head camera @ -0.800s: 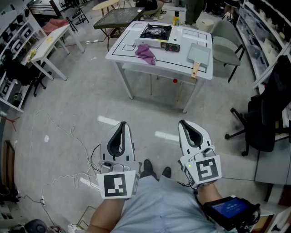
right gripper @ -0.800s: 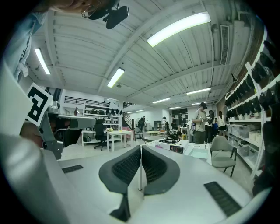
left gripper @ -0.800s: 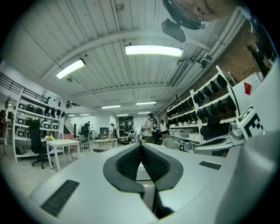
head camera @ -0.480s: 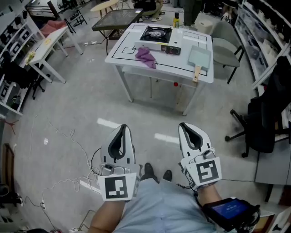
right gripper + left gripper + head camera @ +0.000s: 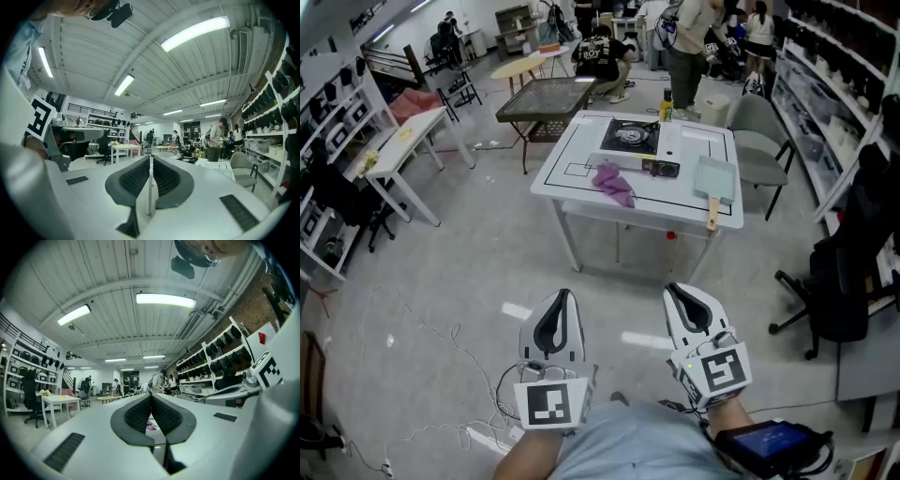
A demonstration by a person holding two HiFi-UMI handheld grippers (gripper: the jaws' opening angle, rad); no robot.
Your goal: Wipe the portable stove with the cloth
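The portable stove [image 5: 631, 137] stands at the far side of a white table [image 5: 694, 148], across the room from me. A crumpled purple cloth [image 5: 614, 183] lies on the table just in front of the stove. My left gripper [image 5: 565, 296] and right gripper [image 5: 675, 291] hang side by side close to my body, well short of the table, and both point level toward it. Each has its jaws shut with nothing between them. In the left gripper view the left gripper [image 5: 151, 396] has its tips closed, with a speck of the cloth [image 5: 151, 426] below them. The right gripper [image 5: 150, 157] is likewise closed.
A pale green board with a wooden handle [image 5: 714, 178] lies at the table's right, a yellow bottle [image 5: 667, 111] behind. A grey chair [image 5: 755, 122] and a black office chair [image 5: 839, 272] stand right. Another white table [image 5: 403, 136] and cables [image 5: 469, 375] are left. Several people stand at the back.
The head view has tilted up: the table sits lower in the picture and the back of the room shows. Both grippers stay side by side and shut, lower in the frame.
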